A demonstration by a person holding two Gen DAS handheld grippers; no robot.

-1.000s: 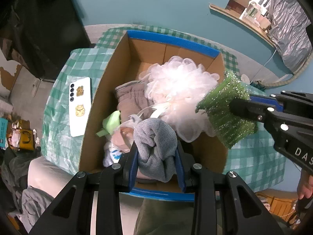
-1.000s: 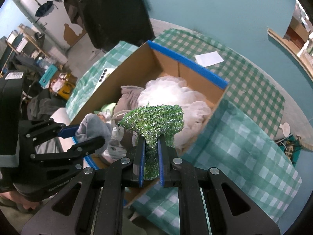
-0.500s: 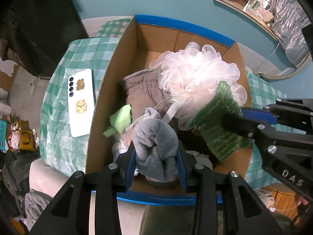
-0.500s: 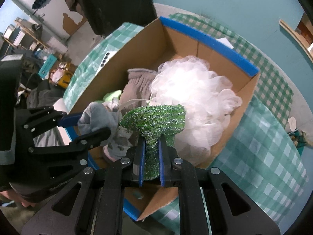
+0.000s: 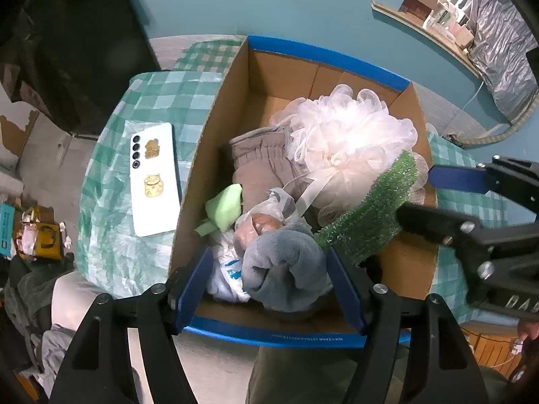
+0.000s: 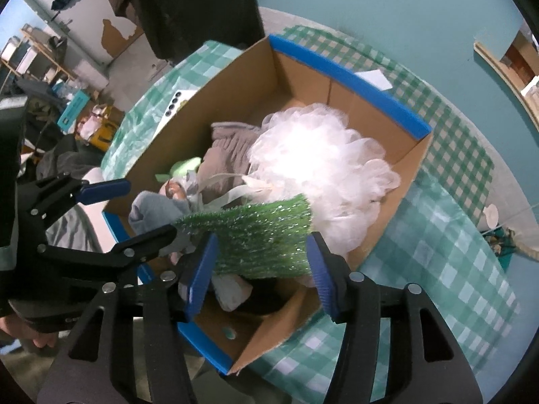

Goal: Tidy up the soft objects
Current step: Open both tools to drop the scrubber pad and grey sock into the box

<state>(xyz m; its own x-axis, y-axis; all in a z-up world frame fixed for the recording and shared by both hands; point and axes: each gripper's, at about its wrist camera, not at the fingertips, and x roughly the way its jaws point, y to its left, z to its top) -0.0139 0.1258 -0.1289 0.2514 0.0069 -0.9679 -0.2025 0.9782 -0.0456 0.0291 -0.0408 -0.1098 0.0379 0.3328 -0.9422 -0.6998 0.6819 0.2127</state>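
Observation:
A cardboard box [image 5: 215, 128] with blue-taped rims holds a white mesh bath pouf [image 5: 350, 141], a grey-brown cloth [image 5: 262, 165], a light green sponge [image 5: 225, 208] and plastic-wrapped items. My left gripper [image 5: 269, 286] is open over the box's near end; a grey rolled cloth [image 5: 286, 272] lies between its fingers, released. My right gripper [image 6: 262, 262] is open over the box's near right corner; the green glittery scrub pad [image 6: 259, 235] lies loose between its fingers. The pad also shows in the left wrist view [image 5: 370, 215].
The box [image 6: 363, 80] stands on a table with a green checked cloth [image 6: 454, 256]. A white phone [image 5: 153, 178] lies left of the box. A white paper [image 6: 374, 79] lies behind it. Clutter sits on the floor at left.
Both grippers have opened. The grey cloth and the green scrub pad, held a moment ago, now rest in the box. Both grippers moved closer over the box.

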